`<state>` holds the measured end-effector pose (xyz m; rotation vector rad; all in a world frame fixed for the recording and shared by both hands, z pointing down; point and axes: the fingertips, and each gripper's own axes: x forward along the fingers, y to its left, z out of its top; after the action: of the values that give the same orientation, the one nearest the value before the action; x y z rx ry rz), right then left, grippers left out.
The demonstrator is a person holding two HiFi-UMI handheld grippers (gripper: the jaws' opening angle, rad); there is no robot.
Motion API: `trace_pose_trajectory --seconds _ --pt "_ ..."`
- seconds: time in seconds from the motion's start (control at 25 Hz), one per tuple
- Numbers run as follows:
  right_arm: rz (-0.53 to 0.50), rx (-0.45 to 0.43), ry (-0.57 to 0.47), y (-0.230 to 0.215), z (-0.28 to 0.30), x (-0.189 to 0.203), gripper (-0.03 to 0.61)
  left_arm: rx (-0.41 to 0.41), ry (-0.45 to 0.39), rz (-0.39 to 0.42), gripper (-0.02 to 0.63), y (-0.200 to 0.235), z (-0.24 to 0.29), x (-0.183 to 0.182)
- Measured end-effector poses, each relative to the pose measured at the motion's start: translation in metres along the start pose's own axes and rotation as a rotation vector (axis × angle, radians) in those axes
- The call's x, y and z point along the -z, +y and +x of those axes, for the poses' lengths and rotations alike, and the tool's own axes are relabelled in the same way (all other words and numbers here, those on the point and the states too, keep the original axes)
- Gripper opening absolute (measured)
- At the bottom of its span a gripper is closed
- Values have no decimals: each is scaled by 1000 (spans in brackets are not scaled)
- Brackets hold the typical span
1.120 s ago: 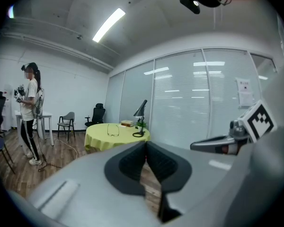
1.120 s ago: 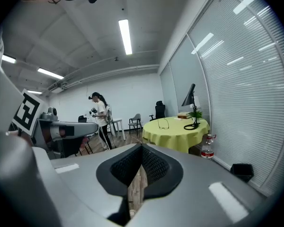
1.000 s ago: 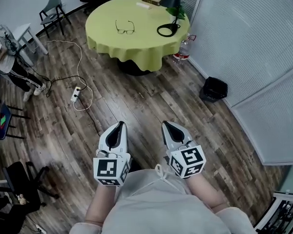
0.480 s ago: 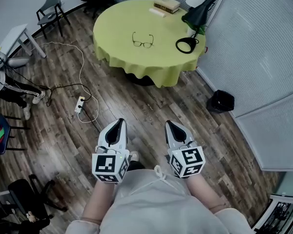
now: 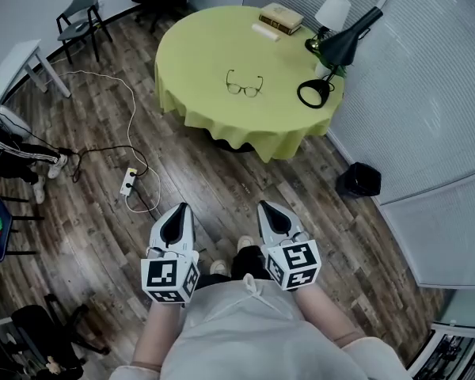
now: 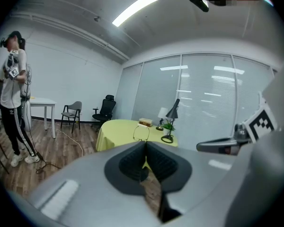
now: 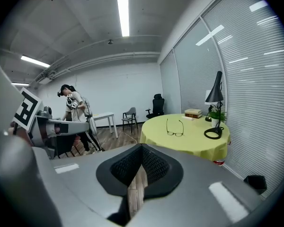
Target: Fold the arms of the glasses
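Glasses are lying unfolded on the yellow counter.
Left gripper and right gripper are hovering over the floor, jaws clenched on nothing.

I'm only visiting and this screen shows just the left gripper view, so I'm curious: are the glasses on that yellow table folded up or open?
Observer: Open. In the head view the glasses lie on the yellow tablecloth with both arms spread, pointing away from the person.
Visitor: Is the other gripper carrying anything?
Observer: No. The right gripper view shows the right gripper with its jaws shut together and nothing between them.
Visitor: Anything on the floor that I'm missing?
Observer: Yes, a black bin stands on the wooden floor, off to the right of the tablecloth.
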<state>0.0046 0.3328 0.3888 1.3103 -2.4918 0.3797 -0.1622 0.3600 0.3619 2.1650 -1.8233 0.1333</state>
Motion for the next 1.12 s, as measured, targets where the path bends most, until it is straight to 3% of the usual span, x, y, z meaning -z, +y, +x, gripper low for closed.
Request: trace_pose_trajectory --seconds 0.4,0.8,1.12 --pt "-14 -71 42 -64 105 -21 0 -46 23 14 6 22 114 -17" --pt "-82 -146 63 -164 220 -84 0 -81 45 27 6 18 275 -65" --pt "-90 -126 88 -247 281 -106 0 -94 82 29 6 15 370 -76"
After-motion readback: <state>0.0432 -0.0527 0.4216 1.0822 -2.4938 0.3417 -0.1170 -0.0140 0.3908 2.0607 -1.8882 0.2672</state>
